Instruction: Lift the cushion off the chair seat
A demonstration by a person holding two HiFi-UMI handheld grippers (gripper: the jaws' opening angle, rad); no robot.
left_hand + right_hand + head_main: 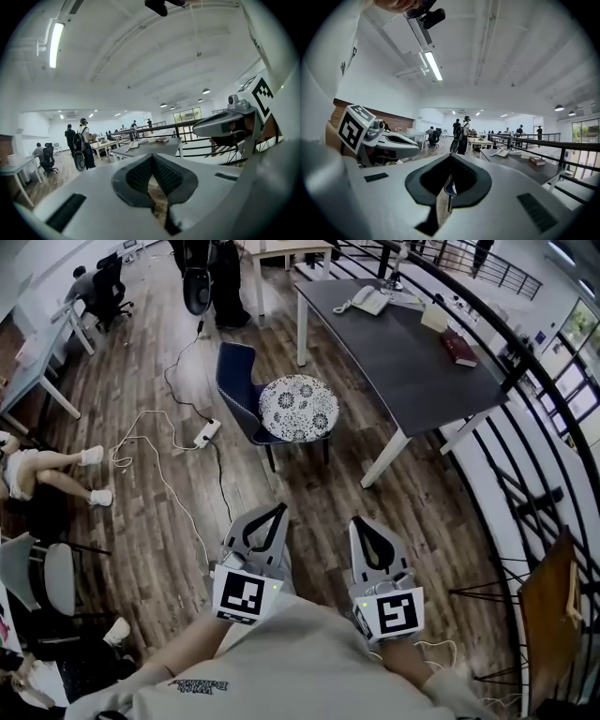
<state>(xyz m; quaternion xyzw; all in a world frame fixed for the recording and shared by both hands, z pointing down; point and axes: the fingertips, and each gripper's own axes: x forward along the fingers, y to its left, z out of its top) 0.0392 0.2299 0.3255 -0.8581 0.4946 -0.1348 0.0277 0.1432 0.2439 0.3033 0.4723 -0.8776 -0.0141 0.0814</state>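
A round white cushion with a dark floral print (298, 407) lies on the seat of a blue chair (234, 379) in the middle of the head view. Both grippers are held close to my body, well short of the chair. My left gripper (278, 508) has its jaws together with nothing in them, and so does my right gripper (362, 522). In the left gripper view the left gripper (151, 158) points over the room. Through the right gripper's (450, 155) closed jaws a sliver of the blue chair (449, 186) shows.
A grey table (412, 362) with a phone (369, 301) and a book (458, 346) stands right of the chair. A black railing (525, 418) runs along the right. A white power strip with cables (205, 434) lies left of the chair. A seated person's legs (56, 470) are at far left.
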